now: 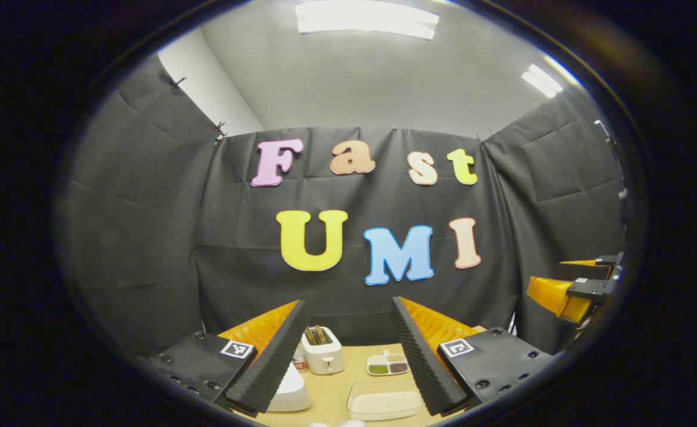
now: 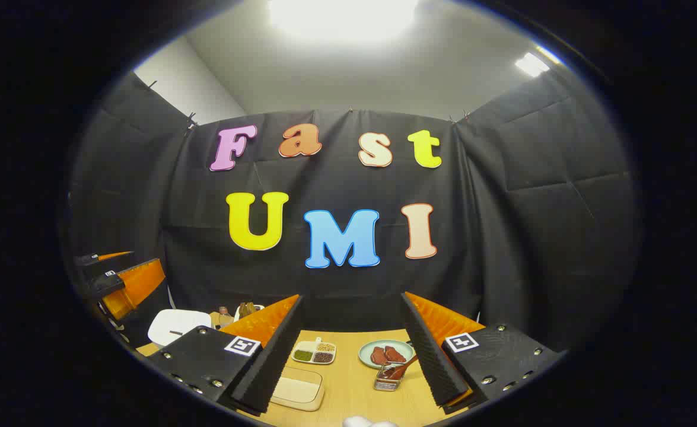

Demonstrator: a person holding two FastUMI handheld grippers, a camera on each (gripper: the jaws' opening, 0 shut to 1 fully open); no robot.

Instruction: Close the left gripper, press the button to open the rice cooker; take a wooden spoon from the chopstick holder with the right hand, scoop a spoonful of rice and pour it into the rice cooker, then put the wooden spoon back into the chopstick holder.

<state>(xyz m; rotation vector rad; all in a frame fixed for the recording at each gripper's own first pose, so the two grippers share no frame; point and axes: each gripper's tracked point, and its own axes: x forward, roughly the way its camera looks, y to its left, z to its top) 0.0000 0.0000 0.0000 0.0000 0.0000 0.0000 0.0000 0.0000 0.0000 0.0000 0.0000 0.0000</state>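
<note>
Two sets of tongs hang above a wooden worktop (image 2: 354, 385), both spread wide and gripping nothing. In the right gripper view the rice cooker (image 2: 176, 325), white with its lid down, sits at far left; the chopstick holder (image 2: 388, 379), a wire rack with a wooden spoon (image 2: 400, 369) leaning in it, stands between the right tongs (image 2: 348, 356), and a shallow tray of rice (image 2: 298, 389) lies near the left finger. Beyond are a divided dish of grains (image 2: 314, 352) and a plate of meat (image 2: 387, 353). In the left gripper view the left tongs (image 1: 348, 356) frame a white toaster (image 1: 322, 350).
</note>
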